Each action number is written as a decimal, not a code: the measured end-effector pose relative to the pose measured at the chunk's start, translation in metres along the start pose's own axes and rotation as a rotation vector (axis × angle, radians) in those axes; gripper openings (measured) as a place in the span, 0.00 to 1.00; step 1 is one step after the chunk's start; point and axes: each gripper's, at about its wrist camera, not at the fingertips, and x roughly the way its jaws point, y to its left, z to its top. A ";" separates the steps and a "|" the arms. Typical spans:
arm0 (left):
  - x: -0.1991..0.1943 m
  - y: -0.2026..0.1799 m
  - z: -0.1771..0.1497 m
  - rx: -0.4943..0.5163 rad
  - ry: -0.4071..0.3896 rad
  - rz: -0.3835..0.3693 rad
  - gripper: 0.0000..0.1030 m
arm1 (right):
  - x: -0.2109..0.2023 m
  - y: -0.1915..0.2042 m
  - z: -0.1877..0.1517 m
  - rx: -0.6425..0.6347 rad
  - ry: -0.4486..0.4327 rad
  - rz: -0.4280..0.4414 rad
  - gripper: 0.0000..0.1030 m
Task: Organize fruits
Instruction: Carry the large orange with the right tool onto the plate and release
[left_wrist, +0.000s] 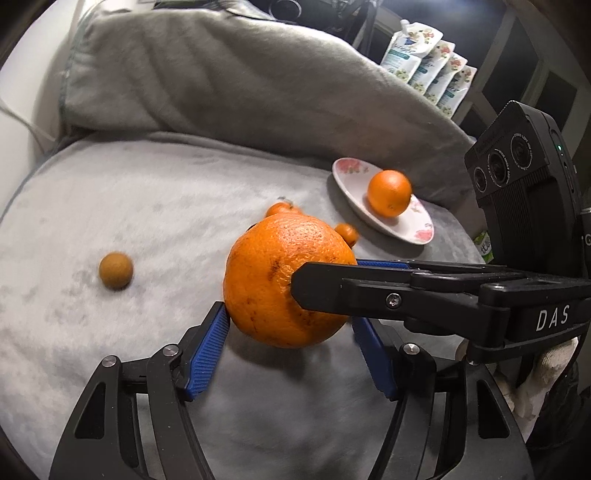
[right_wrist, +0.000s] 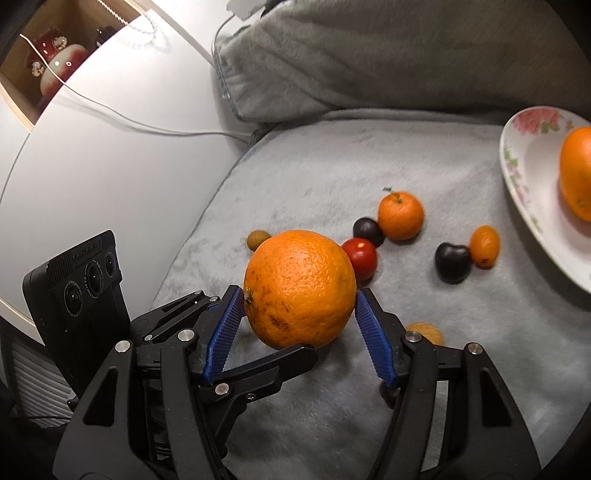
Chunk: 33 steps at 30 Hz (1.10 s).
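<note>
Both my grippers clamp the same big orange (right_wrist: 300, 288): my right gripper (right_wrist: 300, 295) squeezes its sides, my left gripper (left_wrist: 290, 317) crosswise. Beyond, up and to the right, waits the plate (right_wrist: 524, 173) holding another orange (right_wrist: 576, 173), nearer my right hand.

Both grippers sit crossed at the same spot. The left gripper (left_wrist: 290, 321) presses its blue ribbed fingers (left_wrist: 207, 354) on the big orange fruit (left_wrist: 273, 280), and the right gripper (right_wrist: 300, 314) clamps it too, both angled downward, reaching in from opposite sides.
</note>
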 end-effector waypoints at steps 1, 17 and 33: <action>0.001 -0.003 0.002 0.007 -0.003 -0.003 0.66 | -0.004 -0.001 0.001 0.000 -0.007 -0.004 0.64; 0.030 -0.050 0.037 0.099 -0.016 -0.075 0.67 | -0.059 -0.042 0.017 0.062 -0.127 -0.080 0.64; 0.076 -0.079 0.081 0.133 0.006 -0.134 0.67 | -0.088 -0.100 0.050 0.137 -0.193 -0.147 0.64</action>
